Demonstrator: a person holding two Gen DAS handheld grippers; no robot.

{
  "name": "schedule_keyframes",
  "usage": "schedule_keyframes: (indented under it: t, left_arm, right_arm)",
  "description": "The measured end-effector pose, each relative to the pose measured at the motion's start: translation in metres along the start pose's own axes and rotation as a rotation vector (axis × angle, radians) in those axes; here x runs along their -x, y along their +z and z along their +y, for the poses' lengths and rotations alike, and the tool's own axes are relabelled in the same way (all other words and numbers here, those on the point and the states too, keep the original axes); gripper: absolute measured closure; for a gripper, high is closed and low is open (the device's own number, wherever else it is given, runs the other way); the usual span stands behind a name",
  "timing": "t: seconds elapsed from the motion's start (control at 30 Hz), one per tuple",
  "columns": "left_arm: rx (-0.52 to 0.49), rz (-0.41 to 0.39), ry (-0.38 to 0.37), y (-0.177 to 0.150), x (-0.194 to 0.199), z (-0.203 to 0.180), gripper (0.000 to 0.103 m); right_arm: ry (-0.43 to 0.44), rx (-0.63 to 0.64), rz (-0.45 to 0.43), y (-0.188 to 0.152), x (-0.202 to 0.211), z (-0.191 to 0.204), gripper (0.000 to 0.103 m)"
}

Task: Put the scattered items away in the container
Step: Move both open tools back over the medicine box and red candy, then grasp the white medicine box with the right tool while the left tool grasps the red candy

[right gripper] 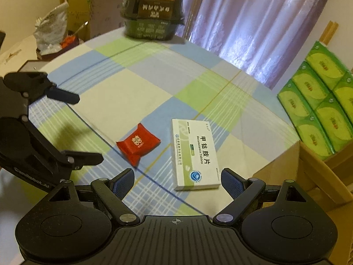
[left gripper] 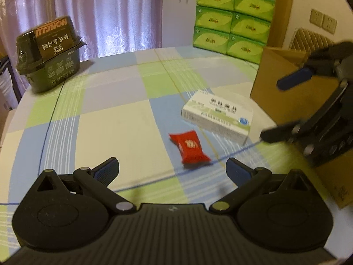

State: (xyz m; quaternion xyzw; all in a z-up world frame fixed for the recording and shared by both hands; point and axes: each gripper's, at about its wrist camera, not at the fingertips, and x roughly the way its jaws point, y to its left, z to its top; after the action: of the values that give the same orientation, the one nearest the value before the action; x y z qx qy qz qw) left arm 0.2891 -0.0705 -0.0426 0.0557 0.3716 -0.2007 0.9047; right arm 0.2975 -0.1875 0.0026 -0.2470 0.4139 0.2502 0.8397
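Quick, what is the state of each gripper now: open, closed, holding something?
Left gripper: open, holding nothing.
Right gripper: open, holding nothing.

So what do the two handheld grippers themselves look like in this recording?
Both match: the left gripper and right gripper have matte black ribbed bodies with two round housings, black linkage arms on silver pivot pins, and fingers faced with ribbed blue pads. A small crosshair mark sits at the body's centre. No cables, hands or sleeves are visible.
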Motion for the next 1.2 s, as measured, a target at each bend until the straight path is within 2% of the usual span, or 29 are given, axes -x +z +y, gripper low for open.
schedule_keyframes:
  t: [0.4,0.63,0.93,1.03,1.2]
  left_arm:
    - [-0.017,0.027,0.032,0.002,-0.029,0.017,0.002]
    - [0.029,0.064,-0.001,-0.006,-0.038,0.022,0.002]
    - [0.036,0.064,0.012,-0.007,-0.037,0.023,0.002]
    - [0.038,0.062,0.015,-0.007,-0.036,0.026,0.002]
    - [0.045,0.067,0.009,-0.007,-0.035,0.032,0.002]
  right_arm:
    - [0.005,0.008,0.104,0.014,-0.054,-0.023,0.013]
    - [0.010,0.008,0.130,0.014,-0.077,-0.028,0.013]
    - [0.000,-0.033,0.153,0.011,-0.105,-0.039,0.013]
    - [0.016,-0.066,0.131,0.010,-0.105,-0.041,0.027]
    - [0.025,-0.039,0.127,0.009,-0.102,-0.031,0.029]
